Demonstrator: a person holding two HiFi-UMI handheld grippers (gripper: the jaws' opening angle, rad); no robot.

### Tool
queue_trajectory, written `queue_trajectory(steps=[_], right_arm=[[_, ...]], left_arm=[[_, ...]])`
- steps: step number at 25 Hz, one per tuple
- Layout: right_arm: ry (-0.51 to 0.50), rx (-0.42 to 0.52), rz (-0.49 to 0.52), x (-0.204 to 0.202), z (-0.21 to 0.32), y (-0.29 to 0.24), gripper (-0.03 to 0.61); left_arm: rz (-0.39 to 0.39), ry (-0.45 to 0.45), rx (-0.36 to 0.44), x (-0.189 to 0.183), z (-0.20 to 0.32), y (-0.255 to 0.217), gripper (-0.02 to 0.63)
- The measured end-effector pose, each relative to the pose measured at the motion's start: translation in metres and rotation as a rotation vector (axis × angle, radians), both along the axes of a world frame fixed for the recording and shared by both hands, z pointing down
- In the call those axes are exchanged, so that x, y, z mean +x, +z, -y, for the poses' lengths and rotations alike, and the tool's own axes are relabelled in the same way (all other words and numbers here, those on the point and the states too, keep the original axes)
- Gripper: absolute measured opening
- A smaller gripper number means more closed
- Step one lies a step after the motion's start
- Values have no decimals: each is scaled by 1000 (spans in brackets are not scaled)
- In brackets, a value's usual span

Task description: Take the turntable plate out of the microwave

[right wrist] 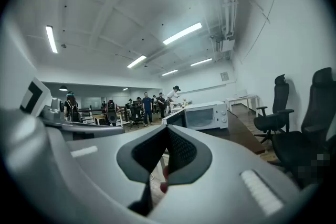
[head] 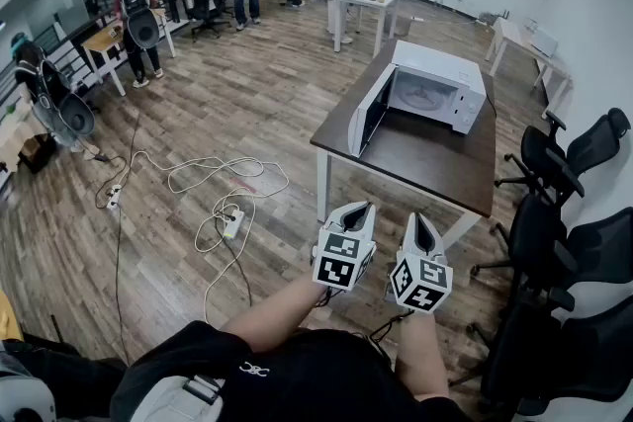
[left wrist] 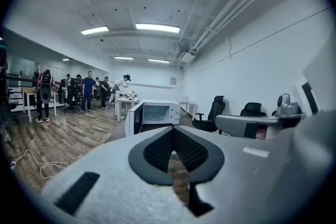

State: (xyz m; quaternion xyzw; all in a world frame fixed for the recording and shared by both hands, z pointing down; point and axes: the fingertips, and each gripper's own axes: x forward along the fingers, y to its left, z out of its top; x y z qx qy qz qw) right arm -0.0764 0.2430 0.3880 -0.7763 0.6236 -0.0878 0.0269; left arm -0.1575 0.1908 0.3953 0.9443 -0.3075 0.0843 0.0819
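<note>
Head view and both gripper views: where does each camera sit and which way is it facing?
Head view: on the person's head, looking forward and steeply down at the table and open microwave; forearms, left gripper and right gripper show at the bottom.
Left gripper view: on the left gripper, facing about level toward the microwave; its own shut jaws fill the foreground.
Right gripper view: on the right gripper, facing the same way; its shut jaws show.
Shared: all three see the microwave.

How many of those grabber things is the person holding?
2: the left gripper and the right gripper, side by side low in the head view, both shut, empty.
</note>
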Motion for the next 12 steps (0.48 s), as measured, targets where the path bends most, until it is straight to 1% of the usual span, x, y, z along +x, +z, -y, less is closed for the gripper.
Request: queue_trajectory(steps=[6, 9, 12], right_arm=[[-14, 27, 34, 17, -6, 2, 6], [-10, 24, 27, 24, -9, 5, 6], [0, 27, 55, 28, -10, 8, 6]], left_arm=[[6, -1, -5, 18, -6, 8, 8], [10, -6, -8, 24, -8, 11, 9], [13, -6, -8, 27, -10, 13, 9]])
